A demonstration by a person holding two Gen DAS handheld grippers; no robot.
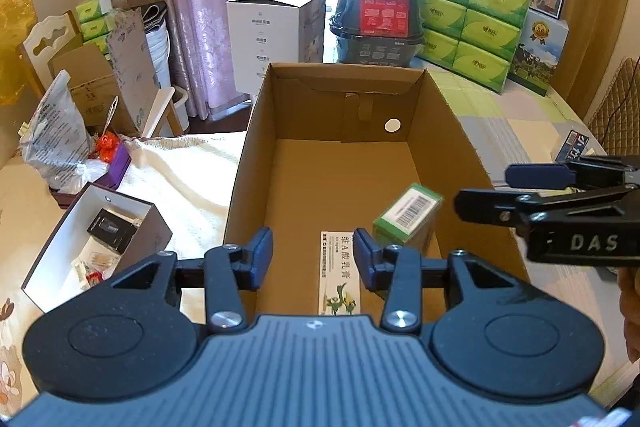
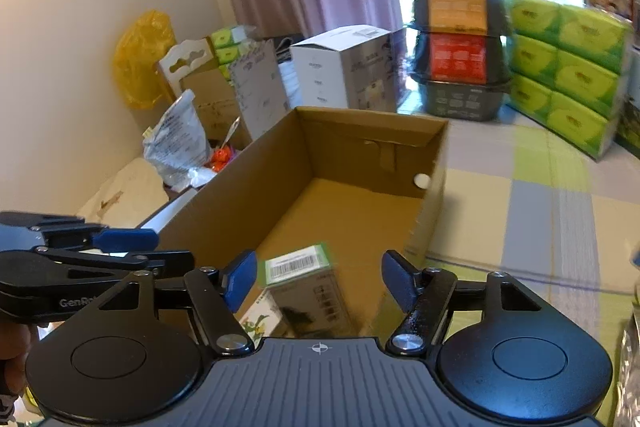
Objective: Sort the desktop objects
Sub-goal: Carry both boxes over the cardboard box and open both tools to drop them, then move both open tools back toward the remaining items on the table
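Note:
An open cardboard box (image 1: 438,131) stands in the middle of the table. On its floor lie a long white ointment carton (image 1: 340,271) and a green box with a barcode (image 1: 408,213), tilted near the right wall. My left gripper (image 1: 314,255) hovers open over the box's near edge with nothing between its fingers. My right gripper (image 1: 484,191) reaches in from the right over the box wall. In the right wrist view the right gripper (image 2: 318,279) is open above the blurred green box (image 2: 298,267). The white carton (image 2: 260,323) and left gripper (image 2: 172,249) show at the left.
A white open box (image 1: 44,267) with small items lies left of the cardboard box on a cream cloth. Behind stand a white carton (image 1: 276,31), stacked black baskets (image 1: 378,7) and green tissue packs (image 1: 472,19). A plastic bag (image 1: 56,139) sits far left. A hand (image 1: 630,307) shows at right.

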